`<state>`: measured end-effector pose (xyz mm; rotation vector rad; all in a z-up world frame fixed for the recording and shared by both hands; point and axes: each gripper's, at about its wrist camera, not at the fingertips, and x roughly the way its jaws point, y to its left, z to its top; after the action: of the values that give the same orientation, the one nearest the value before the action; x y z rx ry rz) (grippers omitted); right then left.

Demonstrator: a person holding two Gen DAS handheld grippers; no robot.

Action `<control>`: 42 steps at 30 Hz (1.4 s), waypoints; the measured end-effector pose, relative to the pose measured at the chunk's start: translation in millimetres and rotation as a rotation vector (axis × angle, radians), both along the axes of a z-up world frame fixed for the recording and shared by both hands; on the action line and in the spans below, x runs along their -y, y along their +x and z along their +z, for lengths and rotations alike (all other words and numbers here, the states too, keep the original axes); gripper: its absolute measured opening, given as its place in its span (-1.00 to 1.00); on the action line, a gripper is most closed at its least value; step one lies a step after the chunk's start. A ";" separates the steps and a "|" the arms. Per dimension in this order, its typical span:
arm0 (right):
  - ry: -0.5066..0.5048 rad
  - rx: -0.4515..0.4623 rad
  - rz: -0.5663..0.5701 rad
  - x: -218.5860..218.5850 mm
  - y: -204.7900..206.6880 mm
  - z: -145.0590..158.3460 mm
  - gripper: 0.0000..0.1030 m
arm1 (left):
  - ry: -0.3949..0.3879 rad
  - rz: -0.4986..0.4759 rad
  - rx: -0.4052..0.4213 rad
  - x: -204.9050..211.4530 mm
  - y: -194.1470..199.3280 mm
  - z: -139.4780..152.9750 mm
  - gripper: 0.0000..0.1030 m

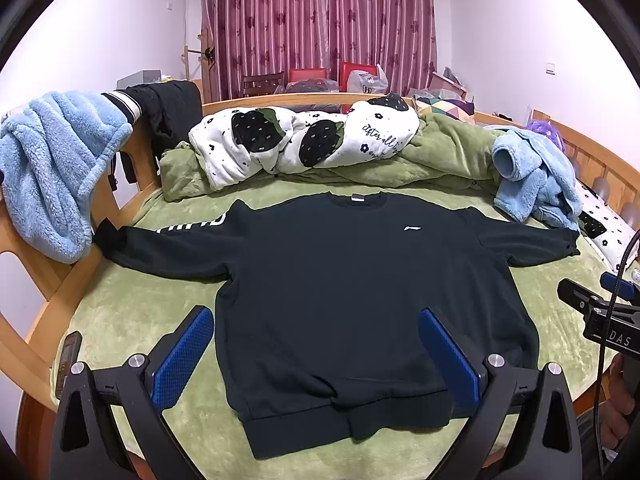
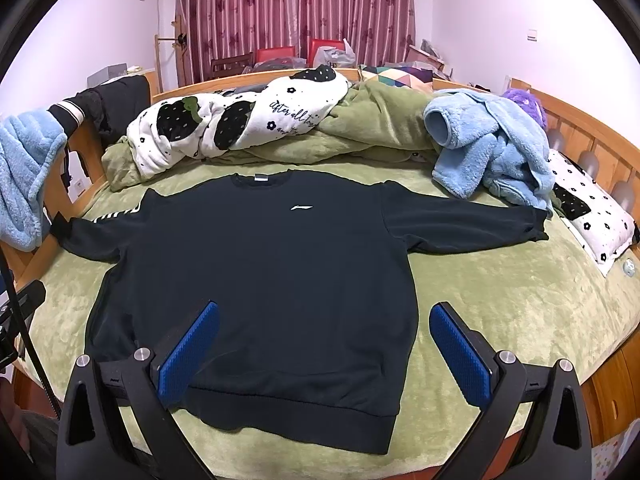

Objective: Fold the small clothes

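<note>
A dark navy sweatshirt (image 1: 340,280) lies flat and face up on the green bed cover (image 1: 132,312), both sleeves spread out sideways, collar at the far side, hem nearest me. It also shows in the right wrist view (image 2: 260,264). My left gripper (image 1: 316,344) is open and empty, hovering above the hem, its blue pads (image 1: 184,360) wide apart. My right gripper (image 2: 324,340) is open and empty above the sweatshirt's lower right part. The right gripper's body shows at the right edge of the left wrist view (image 1: 600,316).
A white strawberry-print quilt (image 1: 304,136) and green blanket (image 1: 440,152) are bunched at the far side. Light blue fleece clothes lie at the right (image 2: 492,148) and hang on the wooden rail at the left (image 1: 52,172). A phone (image 1: 68,360) lies at the left edge. A pillow (image 2: 592,216) lies at the right.
</note>
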<state>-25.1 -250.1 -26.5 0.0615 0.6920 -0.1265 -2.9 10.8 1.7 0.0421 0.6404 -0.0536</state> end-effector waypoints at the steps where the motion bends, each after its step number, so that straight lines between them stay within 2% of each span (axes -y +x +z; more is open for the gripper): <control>1: -0.001 0.000 0.001 0.3 -0.1 0.2 0.99 | 0.000 0.001 0.000 -0.1 -0.1 -0.2 1.00; 17: -0.012 0.014 -0.030 16.2 6.6 -3.6 0.99 | -0.006 -0.048 0.030 11.3 -2.9 0.0 1.00; 25: -0.046 0.017 -0.049 10.4 15.6 -8.7 0.99 | -0.022 -0.045 0.024 7.2 4.1 -3.2 1.00; 30: -0.038 0.040 -0.033 4.9 19.4 -10.9 0.99 | -0.015 -0.034 0.020 4.5 7.1 -5.2 1.00; 35: -0.043 0.007 -0.030 0.2 32.6 -20.7 0.99 | -0.013 -0.036 0.009 0.6 13.2 -10.3 1.00; 42: -0.057 0.025 -0.012 -6.7 34.0 -25.7 0.99 | -0.012 -0.031 0.006 -1.2 14.8 -12.6 1.00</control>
<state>8.9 -243.4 -52.3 0.0129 0.6626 -0.1565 11.9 12.0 -11.0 0.0403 0.6331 -0.0874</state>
